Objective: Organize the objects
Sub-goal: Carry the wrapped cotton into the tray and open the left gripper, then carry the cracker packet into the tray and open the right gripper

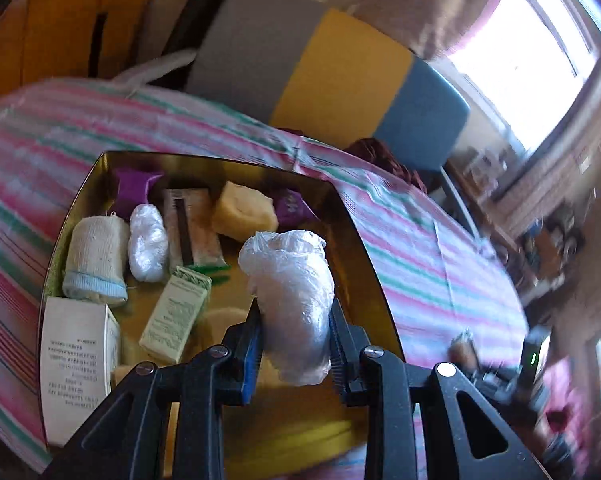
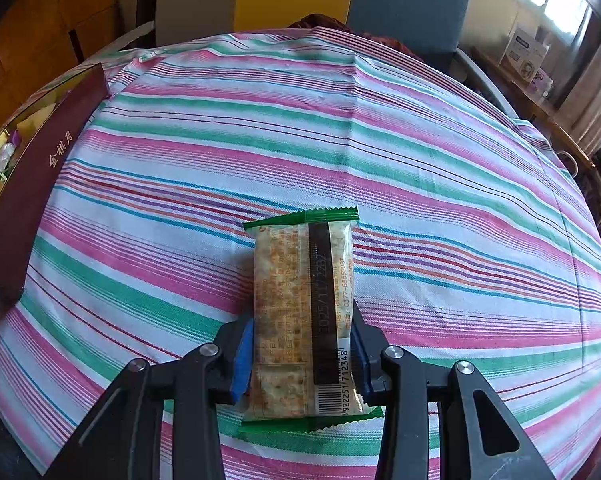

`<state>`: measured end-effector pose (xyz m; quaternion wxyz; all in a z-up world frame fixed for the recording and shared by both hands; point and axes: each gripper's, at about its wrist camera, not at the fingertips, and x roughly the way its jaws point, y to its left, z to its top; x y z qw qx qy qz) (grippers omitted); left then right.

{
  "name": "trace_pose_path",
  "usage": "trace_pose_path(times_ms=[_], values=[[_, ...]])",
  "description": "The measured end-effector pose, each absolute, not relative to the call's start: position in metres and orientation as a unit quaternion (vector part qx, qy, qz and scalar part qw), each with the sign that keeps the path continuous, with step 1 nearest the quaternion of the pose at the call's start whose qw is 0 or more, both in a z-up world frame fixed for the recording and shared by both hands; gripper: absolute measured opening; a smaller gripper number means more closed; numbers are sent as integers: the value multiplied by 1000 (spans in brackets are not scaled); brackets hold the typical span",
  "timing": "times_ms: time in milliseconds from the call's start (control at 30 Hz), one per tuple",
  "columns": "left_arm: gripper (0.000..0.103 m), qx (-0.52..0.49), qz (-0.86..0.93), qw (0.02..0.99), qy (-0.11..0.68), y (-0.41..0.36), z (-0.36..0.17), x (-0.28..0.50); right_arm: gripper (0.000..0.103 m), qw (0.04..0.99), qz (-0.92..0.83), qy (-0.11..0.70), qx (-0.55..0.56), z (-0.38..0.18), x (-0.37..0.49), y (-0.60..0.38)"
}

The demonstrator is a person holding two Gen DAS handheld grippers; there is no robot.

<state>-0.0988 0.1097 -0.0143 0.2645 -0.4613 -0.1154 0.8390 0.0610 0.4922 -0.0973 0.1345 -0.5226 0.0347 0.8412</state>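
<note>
My left gripper (image 1: 294, 344) is shut on a crumpled clear plastic bundle (image 1: 290, 300) and holds it above the open gold-lined box (image 1: 356, 220). The box holds a rolled white bandage (image 1: 96, 260), a second plastic bundle (image 1: 147, 242), a cracker packet (image 1: 192, 228), a yellow sponge-like block (image 1: 242, 212), purple items (image 1: 134, 184), a small green carton (image 1: 176, 314) and a white carton (image 1: 76, 364). My right gripper (image 2: 302, 354) is shut on a green-edged cracker packet (image 2: 304, 308) just above the striped cloth. The box's maroon side (image 2: 32, 184) shows at the left.
A striped pink, green and white tablecloth (image 2: 340, 140) covers the round table. Grey, yellow and blue chair backs (image 1: 340, 76) stand behind it. A cluttered shelf (image 2: 528, 56) and bright windows are at the right.
</note>
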Motion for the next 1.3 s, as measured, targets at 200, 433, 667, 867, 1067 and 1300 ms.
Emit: trace_pose_path(times_ms=[200,433,667,867,1067,1300], values=[[29,-490,815,255,-177,118,-28,-135,42,134,841,30,-524,-97,59,492],[36,-525,809,222,-144,150,-56,-157,42,133,841,28,-523,-98,57,493],[43,-535,817,192,-100,148,-69,-148,42,132,842,27,-523,-97,55,494],[43,-492,847,192,-61,140,-51,-126,42,133,842,24,-523,-97,53,494],[43,-456,868,199,-17,131,-34,-101,40,135,841,19,-523,-97,54,492],[43,-428,879,207,25,122,-23,-69,39,140,841,16,-523,-97,54,490]])
